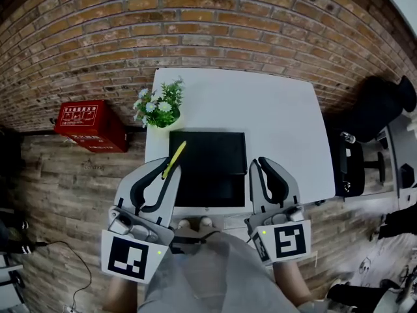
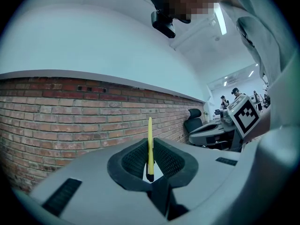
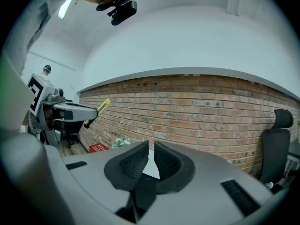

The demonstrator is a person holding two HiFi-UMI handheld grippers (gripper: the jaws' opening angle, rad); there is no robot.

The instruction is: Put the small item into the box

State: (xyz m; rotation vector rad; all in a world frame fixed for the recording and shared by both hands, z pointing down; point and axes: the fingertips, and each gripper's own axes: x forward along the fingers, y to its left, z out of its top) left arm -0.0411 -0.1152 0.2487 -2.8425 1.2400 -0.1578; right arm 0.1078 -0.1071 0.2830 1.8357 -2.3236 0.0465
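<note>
One yellow pen (image 1: 176, 156) (in the left hand-held gripper (image 2: 150, 162)), one black box (image 1: 215, 169)

Left gripper (image 1: 171, 167): pale grey moulded shell with two curved fingers (image 2: 133, 161); inner faces lined with black pads, cross-hatched texture. Black rectangular slots set into the shell top on either side. Round silvery fittings (image 1: 120, 225) at shell base. Left marker cube (image 1: 130, 258) at rear: white faces, black square pattern, small green light at one corner.

Right gripper (image 1: 258, 166): same grey shell, same black textured right fingers (image 3: 168, 161), same slots. Right marker cube (image 1: 287, 241): different black pattern, green dot too.

Person wears a loose grey garment (image 1: 195, 276), plain, no print seen
</note>
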